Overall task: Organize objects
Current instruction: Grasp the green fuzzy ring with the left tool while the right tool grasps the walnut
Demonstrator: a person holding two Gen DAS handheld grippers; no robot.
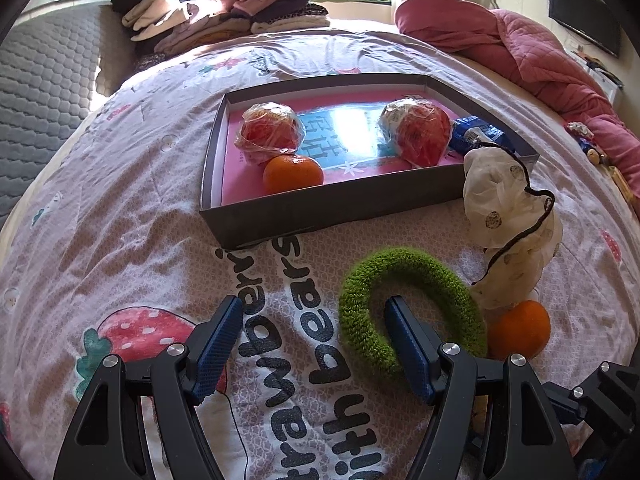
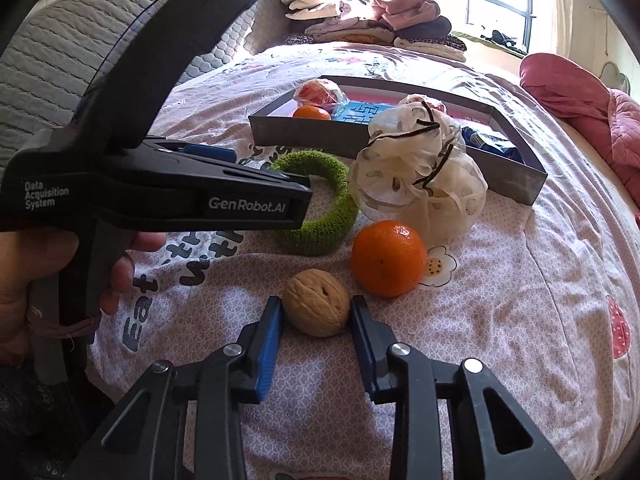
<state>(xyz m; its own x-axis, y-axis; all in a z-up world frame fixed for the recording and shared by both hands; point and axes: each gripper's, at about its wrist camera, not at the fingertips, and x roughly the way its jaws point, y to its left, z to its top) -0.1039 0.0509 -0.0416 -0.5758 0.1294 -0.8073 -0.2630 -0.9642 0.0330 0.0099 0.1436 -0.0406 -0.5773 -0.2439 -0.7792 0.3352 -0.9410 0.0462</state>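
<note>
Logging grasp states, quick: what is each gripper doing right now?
Left gripper: open, one finger inside the green ring, nothing clamped.
Right gripper: open around the walnut, not clearly gripping.

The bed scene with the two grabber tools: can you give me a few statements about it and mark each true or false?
1. The walnut sits between the jaws of the right gripper. True.
2. The green fuzzy ring lies inside the grey box. False: it lies on the bedspread in front of the box, with one finger of the left gripper poking into its hole.
3. One orange is in the box and another orange is on the bedspread. True.
4. The cream scrunchie is flat inside the box. False: it stands bunched up on the bedspread beside the ring.
5. The left gripper's jaws are shut. False: they are wide open.
</note>
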